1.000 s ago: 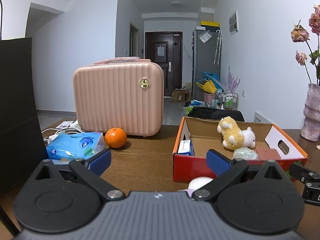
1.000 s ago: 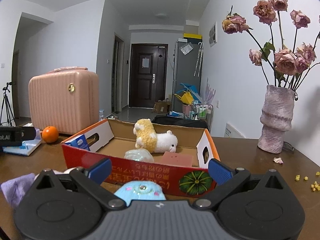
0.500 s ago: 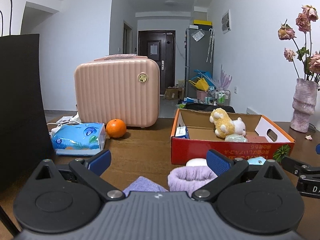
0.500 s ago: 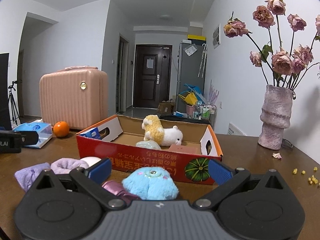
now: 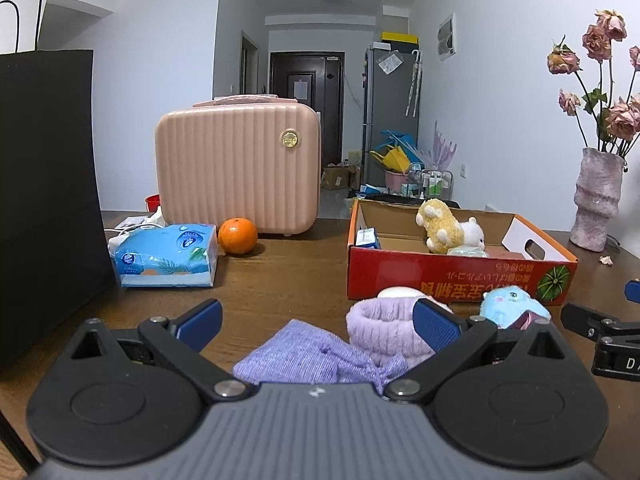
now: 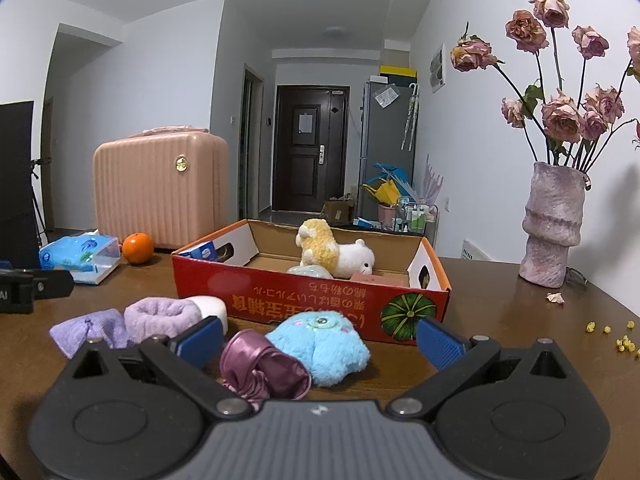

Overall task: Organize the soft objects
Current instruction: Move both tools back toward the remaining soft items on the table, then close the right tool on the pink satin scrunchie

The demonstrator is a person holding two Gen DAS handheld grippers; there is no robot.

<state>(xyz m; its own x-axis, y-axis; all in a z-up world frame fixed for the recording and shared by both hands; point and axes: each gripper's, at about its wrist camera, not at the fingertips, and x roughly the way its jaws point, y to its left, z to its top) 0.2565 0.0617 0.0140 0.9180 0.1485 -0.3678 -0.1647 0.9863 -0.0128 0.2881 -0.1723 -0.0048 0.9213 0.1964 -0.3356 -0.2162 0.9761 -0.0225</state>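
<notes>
A red cardboard box (image 5: 460,272) (image 6: 312,296) stands on the brown table and holds a yellow-and-white plush sheep (image 5: 446,230) (image 6: 336,250) and a pale green soft thing (image 6: 310,271). In front of the box lie a lilac knitted cloth (image 5: 296,354) (image 6: 86,330), a lilac fluffy ring (image 5: 380,324) (image 6: 162,316), a white round pad (image 6: 214,306), a blue plush monster (image 6: 320,346) (image 5: 508,306) and a shiny purple scrunchie (image 6: 264,368). My left gripper (image 5: 316,322) is open above the lilac cloth. My right gripper (image 6: 318,338) is open over the scrunchie and blue plush.
A pink hard case (image 5: 240,166), an orange (image 5: 238,236) and a blue tissue pack (image 5: 166,256) sit at the left back. A black paper bag (image 5: 44,200) stands at far left. A vase of dried roses (image 6: 554,224) is on the right, with yellow crumbs (image 6: 618,336) nearby.
Both grippers have drawn back from the box toward the table's near side, so the lilac cloth, fluffy ring, blue plush and scrunchie have come into view. Both stay open.
</notes>
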